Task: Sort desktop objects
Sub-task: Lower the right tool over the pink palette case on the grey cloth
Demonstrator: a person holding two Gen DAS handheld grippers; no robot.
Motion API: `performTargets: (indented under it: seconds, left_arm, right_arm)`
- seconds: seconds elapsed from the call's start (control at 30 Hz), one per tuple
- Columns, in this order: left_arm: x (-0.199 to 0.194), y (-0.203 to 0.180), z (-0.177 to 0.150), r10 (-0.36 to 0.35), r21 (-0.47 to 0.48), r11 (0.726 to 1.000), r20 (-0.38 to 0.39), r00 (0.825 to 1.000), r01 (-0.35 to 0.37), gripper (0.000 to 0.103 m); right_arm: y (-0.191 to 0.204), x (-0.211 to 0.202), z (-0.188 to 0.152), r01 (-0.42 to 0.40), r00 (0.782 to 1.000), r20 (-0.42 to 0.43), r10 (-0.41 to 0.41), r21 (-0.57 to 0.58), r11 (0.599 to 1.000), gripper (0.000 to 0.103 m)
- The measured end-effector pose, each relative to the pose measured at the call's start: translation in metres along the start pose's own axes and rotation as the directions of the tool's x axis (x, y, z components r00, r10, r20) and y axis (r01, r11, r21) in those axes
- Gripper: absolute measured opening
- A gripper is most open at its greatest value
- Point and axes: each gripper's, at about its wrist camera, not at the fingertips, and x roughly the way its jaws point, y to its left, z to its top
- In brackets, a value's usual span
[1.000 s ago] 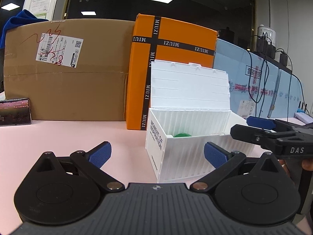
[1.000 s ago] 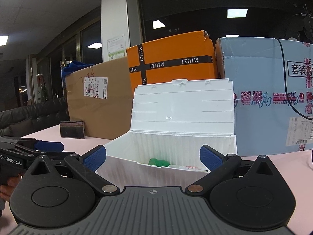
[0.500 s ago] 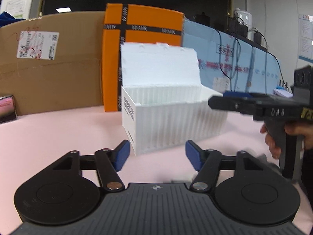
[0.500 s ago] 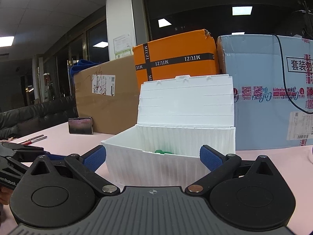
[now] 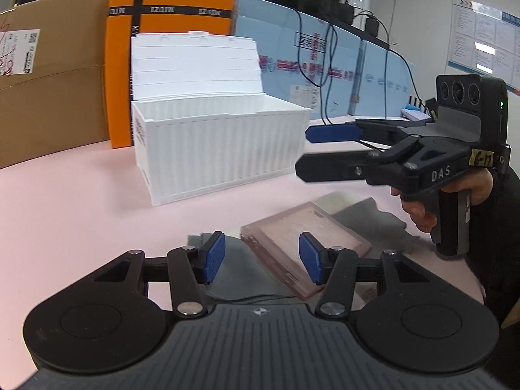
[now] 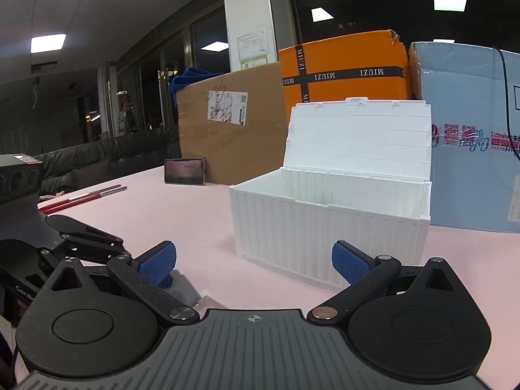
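Counting now: one white storage box [image 5: 224, 149] at frame centre, lid up. One flat pinkish case [image 5: 305, 243] lower centre on the pink table [image 5: 71, 214]. Behind, three big cartons: one brown [image 6: 227, 130], one orange [image 6: 344, 74], one light blue [image 6: 471, 136] at the right. Two grippers, the left [image 5: 261, 256] and the right [image 6: 253, 265]. One phone [image 6: 184, 171] propped mid-left. Red pens [image 6: 81, 198] at the left edge, two by the look of it.
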Motion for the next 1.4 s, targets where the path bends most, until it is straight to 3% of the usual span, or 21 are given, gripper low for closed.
performTargets:
  seconds: [0.1,0.23,0.37,0.5,0.77,0.9,1.07,1.23,1.4]
  left_arm:
    - [0.001,-0.005,-0.001,-0.030,0.010,0.999,-0.014,0.999,0.031,0.061]
    - [0.005,-0.011,-0.004,-0.066,0.020,0.998,-0.044,0.997,0.067,0.067]
    - [0.007,-0.011,-0.008,-0.040,0.025,0.999,-0.072,0.997,0.042,0.070]
    - [0.007,0.000,-0.009,-0.018,-0.031,0.999,-0.081,0.997,0.016,0.078]
    - [-0.002,0.004,-0.004,0.059,-0.022,0.998,-0.039,0.997,-0.060,0.077]
    - [-0.001,0.003,-0.003,0.096,0.007,0.995,-0.048,0.994,-0.095,0.078]
    - [-0.004,0.010,-0.002,0.114,-0.028,0.993,-0.033,0.993,-0.115,0.078]
    - [-0.007,0.015,-0.003,0.132,-0.041,0.990,-0.041,0.990,-0.134,0.078]
    - [-0.007,0.022,-0.006,0.166,-0.033,0.985,-0.069,0.984,-0.168,0.079]
  right_arm:
    - [0.006,-0.006,-0.006,-0.035,0.998,-0.056,0.033,-0.024,0.999,0.103]
    - [0.012,-0.011,-0.016,-0.056,0.990,-0.133,0.047,-0.065,0.996,0.103]
    - [0.012,-0.012,-0.022,-0.048,0.978,-0.205,0.026,-0.104,0.993,0.103]
    - [0.013,-0.011,-0.028,-0.079,0.963,-0.267,0.030,-0.175,0.981,0.103]
    - [0.014,0.000,-0.031,-0.086,0.947,-0.321,-0.007,-0.273,0.958,0.103]
    - [0.014,0.007,-0.030,-0.110,0.944,-0.329,0.008,-0.292,0.950,0.103]
    - [0.023,0.014,-0.026,-0.160,0.939,-0.341,0.033,-0.353,0.922,0.103]
    - [0.029,0.019,-0.021,-0.222,0.924,-0.376,0.067,-0.386,0.895,0.096]
    - [0.027,0.017,-0.019,-0.254,0.918,-0.384,0.102,-0.371,0.893,0.079]
